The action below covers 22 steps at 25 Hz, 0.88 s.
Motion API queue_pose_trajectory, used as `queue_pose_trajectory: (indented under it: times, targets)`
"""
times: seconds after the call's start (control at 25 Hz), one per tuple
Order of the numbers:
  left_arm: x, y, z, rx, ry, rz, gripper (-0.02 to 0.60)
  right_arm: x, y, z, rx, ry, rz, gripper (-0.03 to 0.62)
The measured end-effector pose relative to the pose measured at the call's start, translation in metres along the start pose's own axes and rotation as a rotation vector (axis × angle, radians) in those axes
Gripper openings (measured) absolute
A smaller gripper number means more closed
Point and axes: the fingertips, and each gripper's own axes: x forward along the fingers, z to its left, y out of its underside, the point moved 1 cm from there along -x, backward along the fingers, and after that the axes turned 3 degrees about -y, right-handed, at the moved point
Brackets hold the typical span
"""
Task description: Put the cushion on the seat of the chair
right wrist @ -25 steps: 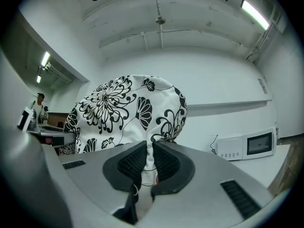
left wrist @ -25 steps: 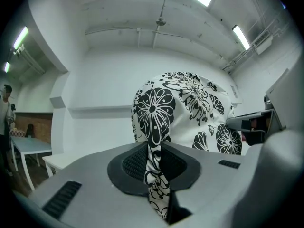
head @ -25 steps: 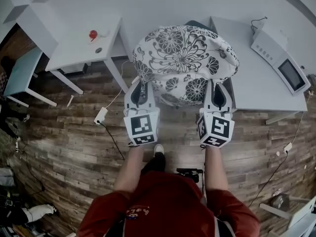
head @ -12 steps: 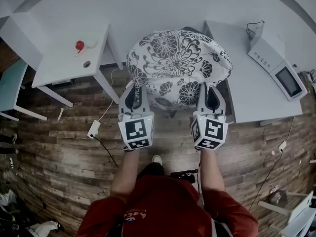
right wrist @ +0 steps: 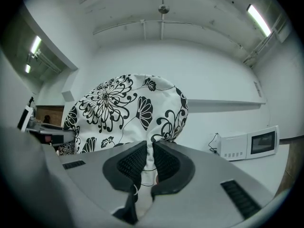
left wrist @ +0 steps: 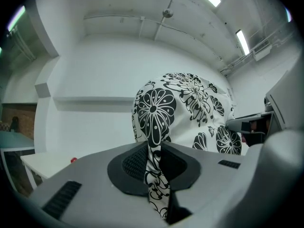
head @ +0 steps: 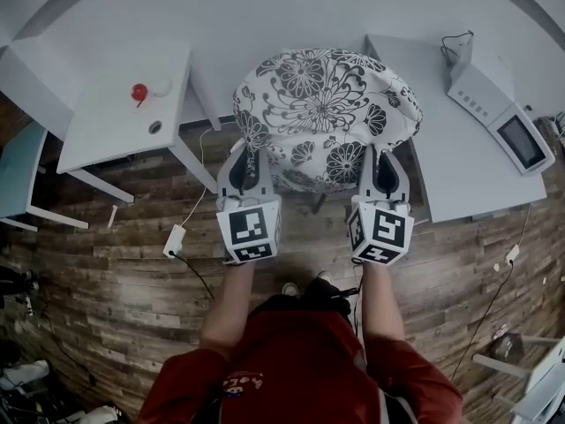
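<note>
Head view: the black-and-white flowered cushion (head: 327, 113) hangs in the upper middle of the frame, above the wooden floor (head: 115, 263) and between two white benches. The left hand-held gripper (head: 248, 155) pinches its lower left edge and the right hand-held gripper (head: 386, 162) its lower right edge. A microwave (head: 514, 124) stands on the bench (head: 446, 162) at upper right. I cannot make out the chair's seat here.

Left gripper view: the jaws are clenched on a fold of the cushion's fabric (left wrist: 154, 172), and the cushion bulges up above them in the centre.

Right gripper view: the jaws grip a pale strip of the cushion's edge (right wrist: 144, 167), with the cushion rising at centre left.
</note>
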Motion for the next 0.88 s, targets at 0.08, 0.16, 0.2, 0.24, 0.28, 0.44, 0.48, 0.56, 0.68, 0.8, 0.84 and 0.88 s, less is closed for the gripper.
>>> queue_pose_trajectory:
  times: [0.08,0.16,0.2,0.24,0.28,0.44,0.48,0.56,0.68,0.8,0.84,0.88]
  targets:
    - [-0.002,0.000,-0.002,-0.008,-0.012,0.012,0.052,0.001,-0.002,-0.002,-0.004,-0.013,0.009,0.046]
    - [0.001,0.001,-0.003,-0.008,0.000,0.010,0.052,0.002,-0.002,-0.003,-0.005,-0.003,0.005,0.046]
    - [0.003,0.001,-0.002,-0.004,0.007,0.009,0.052,0.002,-0.001,-0.003,-0.002,0.005,0.004,0.046]
    - [0.003,0.001,-0.002,-0.001,0.011,0.011,0.052,0.002,-0.001,-0.003,0.003,0.009,0.004,0.046]
    - [0.003,0.000,-0.001,0.001,0.011,0.014,0.052,0.002,-0.001,-0.002,0.008,0.009,0.006,0.046]
    - [-0.004,-0.004,-0.001,0.008,0.001,0.022,0.052,0.001,-0.006,-0.001,0.007,-0.007,0.010,0.046]
    - [-0.005,-0.005,-0.001,0.011,0.000,0.022,0.052,0.000,-0.007,-0.001,0.010,-0.010,0.007,0.046]
    - [-0.007,-0.007,-0.001,0.019,-0.002,0.022,0.052,-0.001,-0.008,-0.001,0.015,-0.012,0.001,0.046]
    - [-0.006,-0.004,-0.003,0.020,-0.001,0.019,0.052,0.000,-0.008,-0.003,0.015,-0.008,-0.004,0.046]
    - [-0.010,-0.007,-0.003,0.010,-0.005,0.023,0.052,-0.005,-0.012,-0.002,0.005,-0.011,0.000,0.046]
    - [-0.011,-0.007,-0.002,0.006,-0.008,0.027,0.052,-0.006,-0.013,-0.001,0.003,-0.014,0.004,0.046]
    - [-0.011,-0.006,-0.003,0.001,-0.011,0.032,0.052,-0.005,-0.012,-0.001,0.002,-0.017,0.010,0.046]
